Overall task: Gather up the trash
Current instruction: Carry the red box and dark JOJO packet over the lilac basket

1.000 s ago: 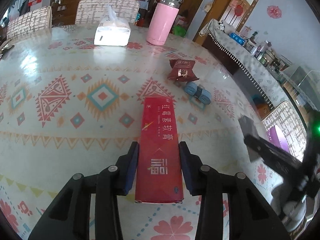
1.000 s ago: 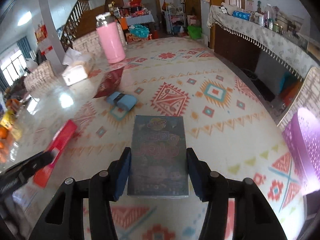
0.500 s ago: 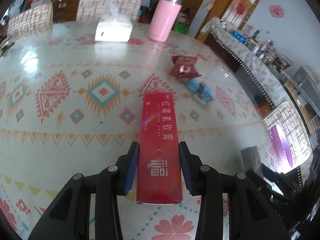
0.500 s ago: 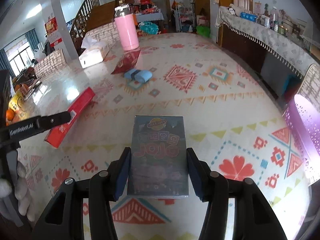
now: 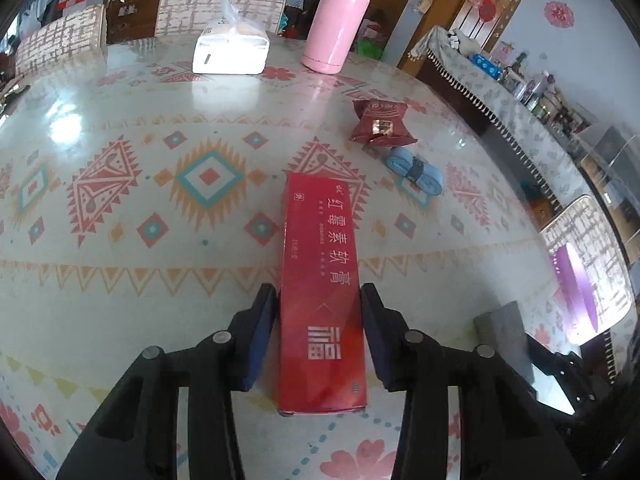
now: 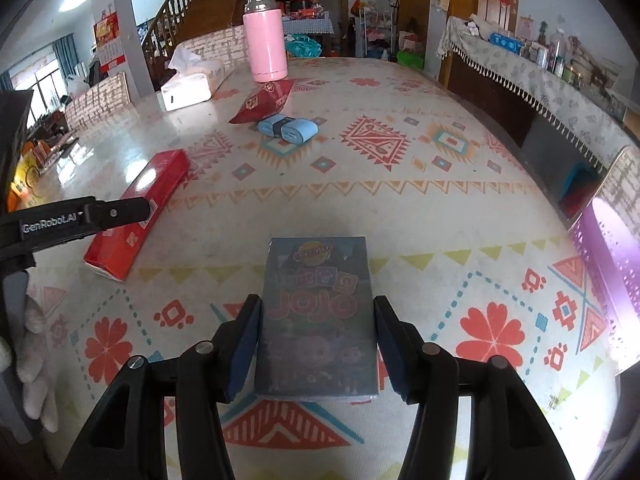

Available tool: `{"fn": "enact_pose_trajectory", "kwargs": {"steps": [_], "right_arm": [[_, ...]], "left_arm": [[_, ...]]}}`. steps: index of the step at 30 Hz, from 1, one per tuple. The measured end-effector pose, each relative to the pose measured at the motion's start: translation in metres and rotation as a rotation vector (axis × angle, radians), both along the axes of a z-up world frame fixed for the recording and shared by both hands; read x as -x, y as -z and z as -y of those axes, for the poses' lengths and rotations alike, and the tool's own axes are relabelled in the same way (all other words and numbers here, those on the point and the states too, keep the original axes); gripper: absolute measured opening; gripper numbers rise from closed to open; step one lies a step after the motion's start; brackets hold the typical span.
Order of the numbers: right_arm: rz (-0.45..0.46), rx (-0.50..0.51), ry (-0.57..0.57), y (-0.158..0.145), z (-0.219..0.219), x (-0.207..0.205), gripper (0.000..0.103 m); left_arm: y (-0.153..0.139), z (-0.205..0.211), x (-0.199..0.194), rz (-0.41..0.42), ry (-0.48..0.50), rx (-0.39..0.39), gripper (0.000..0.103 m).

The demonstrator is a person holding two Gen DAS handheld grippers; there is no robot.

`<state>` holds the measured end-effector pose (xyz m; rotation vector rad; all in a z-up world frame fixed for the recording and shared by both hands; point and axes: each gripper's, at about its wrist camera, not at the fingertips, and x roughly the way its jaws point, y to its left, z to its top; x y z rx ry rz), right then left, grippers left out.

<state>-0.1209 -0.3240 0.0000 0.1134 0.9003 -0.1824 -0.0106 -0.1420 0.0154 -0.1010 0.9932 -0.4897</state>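
My left gripper (image 5: 319,310) is shut on a long red box (image 5: 322,280) with white Chinese characters, held just above the patterned table. The red box also shows in the right wrist view (image 6: 140,208), with a left finger (image 6: 116,212) across it. My right gripper (image 6: 316,324) is shut on a dark blue "JOJO" box (image 6: 318,312), near the table's front edge. A crumpled dark red wrapper (image 5: 380,122) and a light blue rolled item (image 5: 416,168) lie further back on the table; they also show in the right wrist view, the wrapper (image 6: 264,100) and the blue item (image 6: 288,128).
A pink tumbler (image 5: 336,28) and a white tissue pack (image 5: 230,50) stand at the table's far side, with woven chairs (image 5: 220,4) behind. A cloth-covered sideboard (image 5: 520,116) runs along the right. A purple bin (image 6: 616,256) stands beyond the table's right edge.
Both grippers have pulled back toward the table's near edge with their boxes still held. The right gripper has dropped lower in the left wrist view.
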Motion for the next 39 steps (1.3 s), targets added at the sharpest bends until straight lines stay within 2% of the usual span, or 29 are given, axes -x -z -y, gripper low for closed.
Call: {"fn": "enact_pose_trajectory", "kwargs": {"steps": [7, 15, 23, 26, 32, 39], "right_arm": [[0.044, 0.003, -0.009, -0.010, 0.000, 0.009, 0.058], [0.134, -0.023, 0.023, -0.035, 0.019, 0.044, 0.059], [0.183, -0.029, 0.085, -0.045, 0.061, 0.090, 0.059], [0.201, -0.036, 0.117, -0.049, 0.080, 0.106, 0.059], [0.228, -0.078, 0.162, -0.048, 0.110, 0.130, 0.059], [0.245, -0.128, 0.201, -0.040, 0.137, 0.146, 0.059]], "left_arm": [[-0.015, -0.006, 0.007, 0.063, -0.002, 0.042, 0.040], [-0.013, 0.001, 0.011, 0.063, 0.016, 0.009, 0.040], [-0.023, 0.019, 0.033, 0.129, 0.044, -0.047, 0.040], [-0.027, 0.023, 0.047, 0.115, 0.051, -0.016, 0.040], [-0.039, 0.046, 0.077, 0.081, 0.132, 0.062, 0.040], [-0.054, 0.086, 0.100, 0.115, 0.203, 0.046, 0.040]]}}
